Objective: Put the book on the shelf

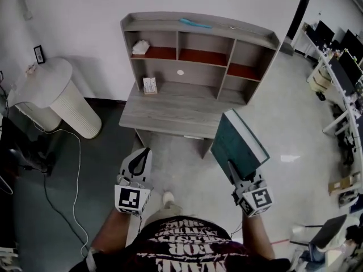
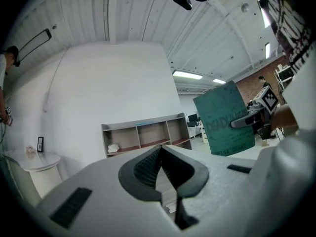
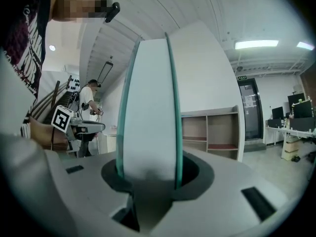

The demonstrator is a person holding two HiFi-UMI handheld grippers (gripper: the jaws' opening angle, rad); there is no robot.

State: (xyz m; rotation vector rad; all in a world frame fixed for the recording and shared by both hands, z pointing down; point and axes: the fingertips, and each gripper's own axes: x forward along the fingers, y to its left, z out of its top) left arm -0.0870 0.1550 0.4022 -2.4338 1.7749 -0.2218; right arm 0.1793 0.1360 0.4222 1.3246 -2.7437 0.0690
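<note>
A thick book with a teal cover point(image 1: 237, 144) stands up out of my right gripper point(image 1: 234, 173), which is shut on its lower edge; in the right gripper view its white page block point(image 3: 148, 112) fills the space between the jaws. The same book point(image 2: 226, 118) shows at the right of the left gripper view. My left gripper point(image 1: 139, 159) is held low at the left, shut and holding nothing, its pads point(image 2: 148, 168) touching. Ahead stands the grey desk with a shelf unit point(image 1: 199, 44) of several open compartments, against the white wall.
A small white object point(image 1: 140, 47) lies in the top left compartment and a small calendar-like item point(image 1: 150, 85) stands on the desktop point(image 1: 170, 113). A blue thing point(image 1: 195, 23) rests on the shelf top. A white round side table point(image 1: 54, 98) stands left; office desks point(image 1: 340, 78) crowd the right.
</note>
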